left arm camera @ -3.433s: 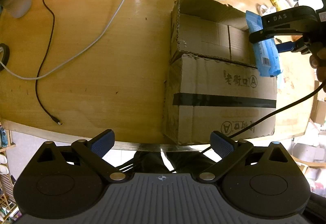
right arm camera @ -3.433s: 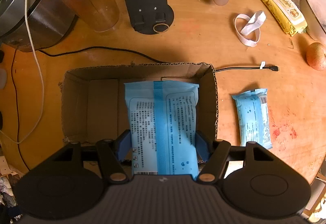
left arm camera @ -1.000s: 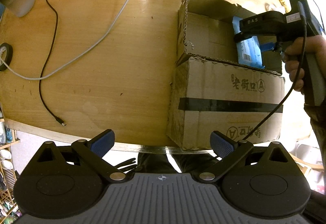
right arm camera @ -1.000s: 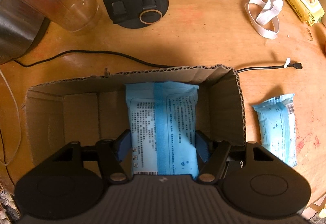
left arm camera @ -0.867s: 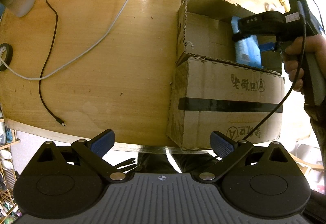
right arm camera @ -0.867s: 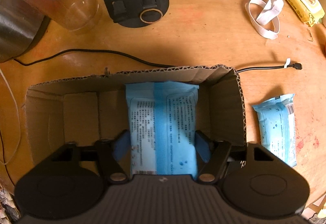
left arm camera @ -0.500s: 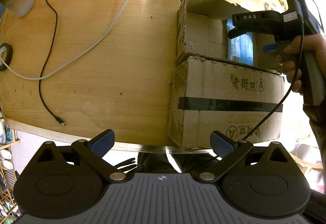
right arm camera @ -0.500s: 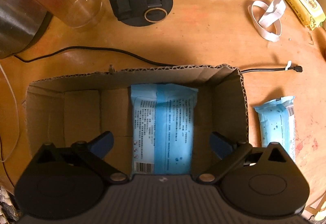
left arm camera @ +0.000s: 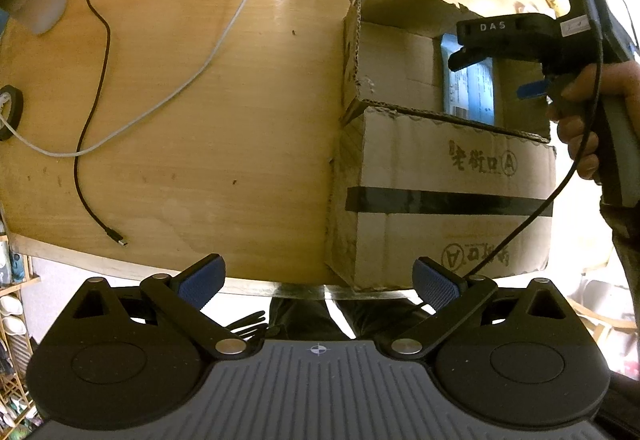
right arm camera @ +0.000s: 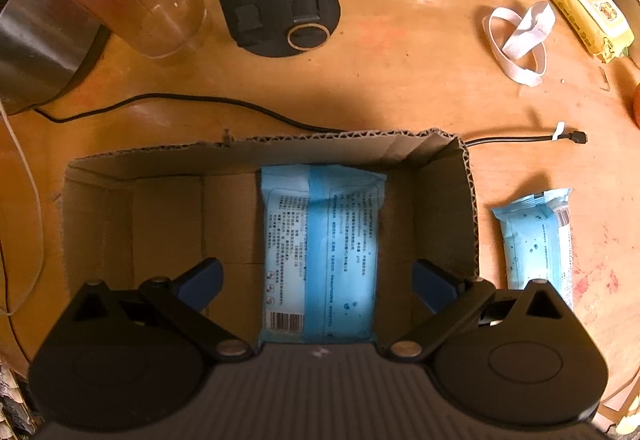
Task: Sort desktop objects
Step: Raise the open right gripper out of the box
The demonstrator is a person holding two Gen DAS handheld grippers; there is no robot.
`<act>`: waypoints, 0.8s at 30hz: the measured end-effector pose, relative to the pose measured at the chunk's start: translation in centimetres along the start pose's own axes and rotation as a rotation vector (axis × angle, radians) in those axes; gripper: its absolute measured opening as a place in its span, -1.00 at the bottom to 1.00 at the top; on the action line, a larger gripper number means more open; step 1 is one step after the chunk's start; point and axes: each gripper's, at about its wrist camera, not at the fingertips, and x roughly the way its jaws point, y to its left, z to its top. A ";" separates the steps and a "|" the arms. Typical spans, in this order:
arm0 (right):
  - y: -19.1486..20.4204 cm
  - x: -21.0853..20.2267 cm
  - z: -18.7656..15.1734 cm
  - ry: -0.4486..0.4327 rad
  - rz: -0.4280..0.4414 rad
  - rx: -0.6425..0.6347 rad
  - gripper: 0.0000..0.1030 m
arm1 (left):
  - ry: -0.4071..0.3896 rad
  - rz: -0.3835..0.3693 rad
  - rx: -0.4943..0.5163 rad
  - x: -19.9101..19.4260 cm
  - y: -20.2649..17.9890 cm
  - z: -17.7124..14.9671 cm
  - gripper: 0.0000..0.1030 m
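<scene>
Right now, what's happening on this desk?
A person is sorting desk items into a cardboard box. The right claw is open above the box, with a blue wipes pack lying flat on the box floor beneath it. A second blue pack waits on the table just right of the box. The left claw hangs open near the table edge, holding nothing.

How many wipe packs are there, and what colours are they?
Blue packs: 2, one inside the cardboard box (blue pack in the box) and one on the table beside it (blue pack on the table).
Yellow packs: 1 (yellow pack).
Total: 3 packs.
</scene>
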 end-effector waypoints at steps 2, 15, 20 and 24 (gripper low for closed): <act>0.1 -0.4 0.0 -0.002 0.000 -0.001 1.00 | -0.001 -0.001 0.002 0.0 -0.1 0.0 1.00; 0.1 -3.3 0.1 -0.026 0.000 -0.004 1.00 | -0.010 -0.007 -0.006 -0.2 -0.3 -0.3 1.00; 0.0 -4.7 0.1 -0.033 0.011 -0.008 1.00 | -0.016 -0.010 -0.008 -0.3 -0.4 -0.3 1.00; -0.1 -5.6 0.0 -0.046 0.015 -0.008 1.00 | -0.019 -0.013 -0.008 -0.3 -0.6 -0.3 1.00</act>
